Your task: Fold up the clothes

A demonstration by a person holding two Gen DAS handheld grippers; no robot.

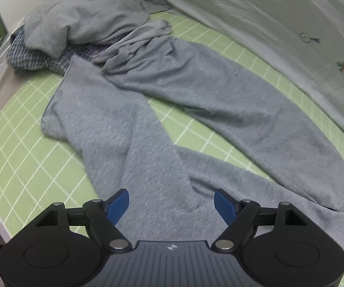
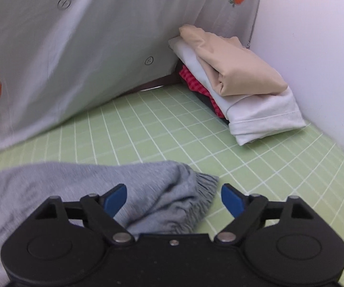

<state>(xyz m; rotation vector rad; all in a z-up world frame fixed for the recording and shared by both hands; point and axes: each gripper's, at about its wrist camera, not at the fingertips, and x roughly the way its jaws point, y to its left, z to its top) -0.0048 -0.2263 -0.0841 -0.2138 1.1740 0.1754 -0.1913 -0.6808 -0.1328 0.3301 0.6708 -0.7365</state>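
The grey sweatpants lie spread across the green grid mat, both legs running away from the waist and splitting into a V with mat showing between them. The left gripper hangs over the wide upper part of the pants, its blue fingers set far apart with only loose fabric below them; nothing is pinched. Beyond the legs sits a heap of unfolded laundry, a grey garment on top of a blue checked one.

The right gripper is over the ribbed cuff of one leg, its blue pads also spread wide, the cuff lying slack between them and gripped by neither. A folded stack stands in the far corner against the white wall: beige on white on red. A pale carrot-print sheet drapes along the mat's far side.
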